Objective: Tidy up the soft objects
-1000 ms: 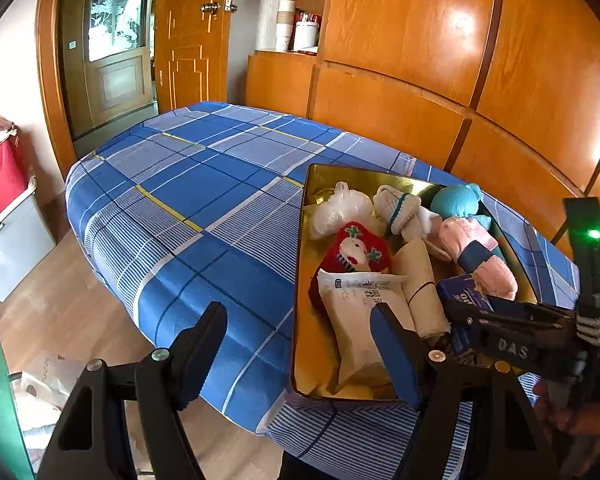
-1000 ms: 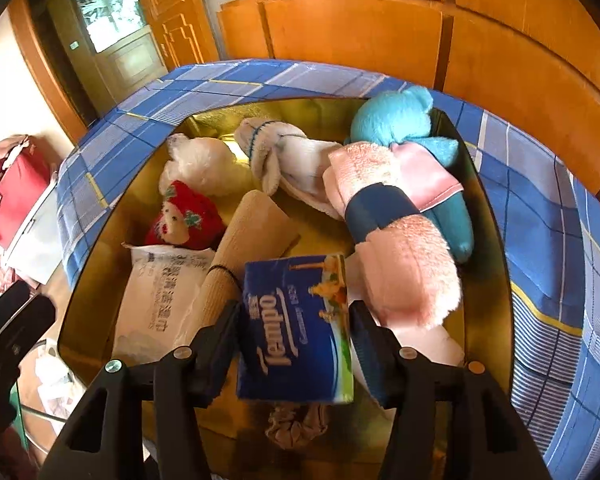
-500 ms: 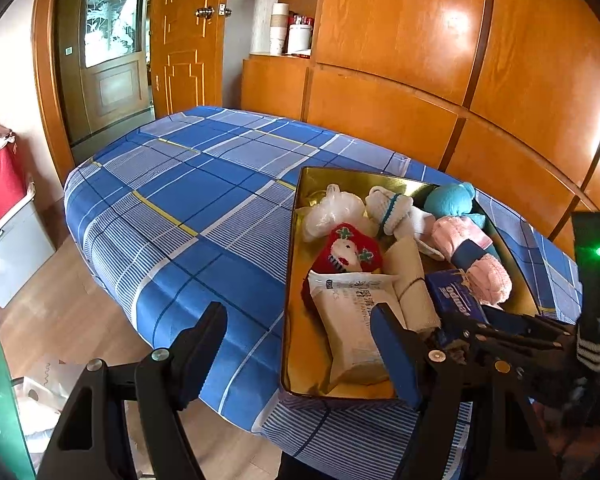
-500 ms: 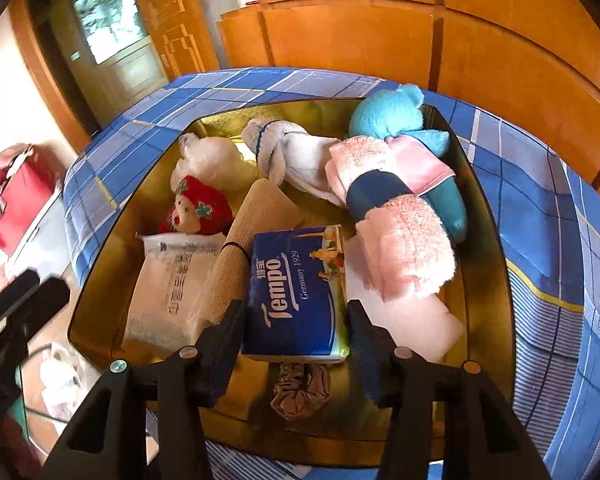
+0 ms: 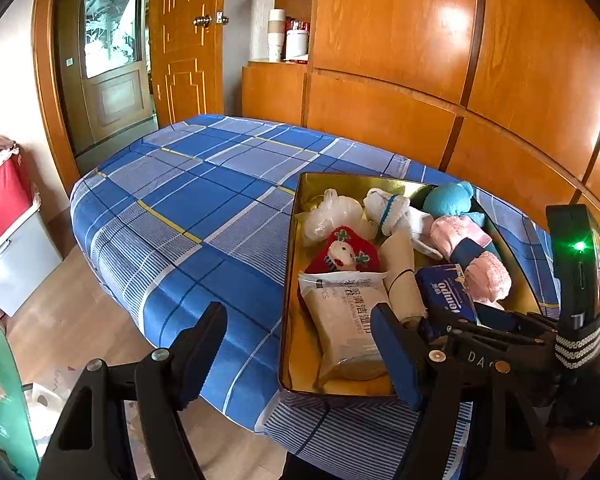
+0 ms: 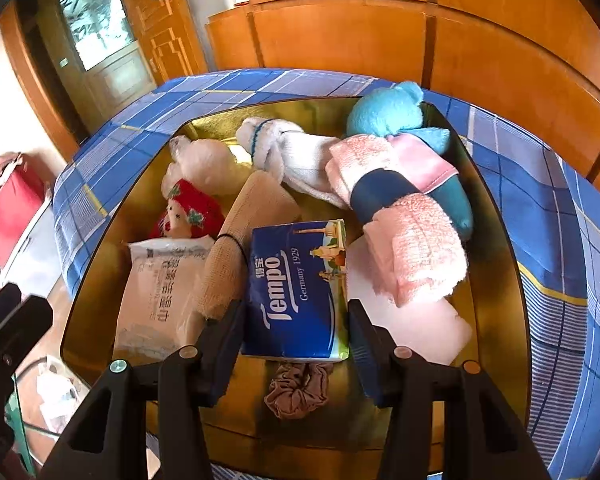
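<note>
Under your right gripper (image 6: 296,334) the tissue pack (image 6: 298,288) sits in the gold tray (image 6: 496,264), jaws clamped on its two sides after closing a bit in the last second. Its near end hides part of the scrunchie (image 6: 296,388); the white pad (image 6: 416,324) is half buried under the pink towel roll (image 6: 404,224).

Left gripper (image 5: 300,354) hangs with jaws apart, nothing between them, over the tray's near-left corner and the blue checked cloth (image 5: 188,208). In its view your right gripper covers the tray's near-right part.

Crowding the pack: beige roll (image 6: 240,236) with a black band just left, touching it; wipes pack (image 6: 160,292) further left; red plush (image 6: 188,212), white bag (image 6: 204,164), white sock (image 6: 288,152), blue plush (image 6: 388,110) further back. Blue plush is partly under the pink roll.

Readable: "Tempo", "Germany 1929" on the tissue pack. Wipes pack has Chinese print plus "CLEANING WIPES" in the left view. The right gripper's body shows "DA", rest cut off.
</note>
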A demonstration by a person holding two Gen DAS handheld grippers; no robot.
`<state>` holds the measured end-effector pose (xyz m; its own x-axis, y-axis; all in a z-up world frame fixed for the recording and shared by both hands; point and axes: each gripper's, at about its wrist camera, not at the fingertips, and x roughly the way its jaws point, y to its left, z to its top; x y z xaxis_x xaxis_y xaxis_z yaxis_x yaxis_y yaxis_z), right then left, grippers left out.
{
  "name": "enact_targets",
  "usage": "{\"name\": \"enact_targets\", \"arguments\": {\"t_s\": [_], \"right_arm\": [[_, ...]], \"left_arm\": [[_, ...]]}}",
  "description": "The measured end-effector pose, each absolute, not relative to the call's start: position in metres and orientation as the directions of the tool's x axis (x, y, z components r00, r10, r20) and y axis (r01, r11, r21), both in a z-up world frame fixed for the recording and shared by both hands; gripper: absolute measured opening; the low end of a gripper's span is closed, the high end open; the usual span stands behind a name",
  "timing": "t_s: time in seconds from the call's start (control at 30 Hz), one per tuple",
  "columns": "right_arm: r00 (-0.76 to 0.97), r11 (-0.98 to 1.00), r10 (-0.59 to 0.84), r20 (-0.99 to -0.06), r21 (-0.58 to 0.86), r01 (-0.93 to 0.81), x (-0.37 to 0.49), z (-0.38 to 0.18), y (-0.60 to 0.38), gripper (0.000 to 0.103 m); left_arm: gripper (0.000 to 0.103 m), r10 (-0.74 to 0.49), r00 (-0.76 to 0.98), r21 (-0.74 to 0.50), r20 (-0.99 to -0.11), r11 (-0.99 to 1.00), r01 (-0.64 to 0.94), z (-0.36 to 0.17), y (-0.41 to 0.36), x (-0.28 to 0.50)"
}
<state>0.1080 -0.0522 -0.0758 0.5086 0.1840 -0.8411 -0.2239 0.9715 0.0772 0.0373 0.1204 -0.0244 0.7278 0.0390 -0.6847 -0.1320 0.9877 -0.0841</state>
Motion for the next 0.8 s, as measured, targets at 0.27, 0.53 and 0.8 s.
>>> {"name": "enact_targets", "arguments": {"t_s": [0.27, 0.53, 0.8], "right_arm": [[0.525, 0.967, 0.195, -0.828, 0.074, -0.242, 0.096, -0.072, -0.058, 0.053], [0.603, 0.975, 0.177, -0.778, 0.056, -0.213, 0.075, -0.052, -0.071, 0.053], [0.657, 0.996, 0.059, -0.752, -0.003, -0.093, 0.06, -0.045, -0.097, 0.053]], "left_arm": [[0.079, 0.044, 0.742, -0.073, -0.669, 0.99, -0.125, -0.018, 0.113, 0.03], [0.085, 0.054, 0.761, -0.072, -0.647, 0.989, -0.131, -0.012, 0.105, 0.022], [0.09, 0.03, 0.766, -0.094, -0.642, 0.989, -0.117, -0.01, 0.097, 0.016]]}}
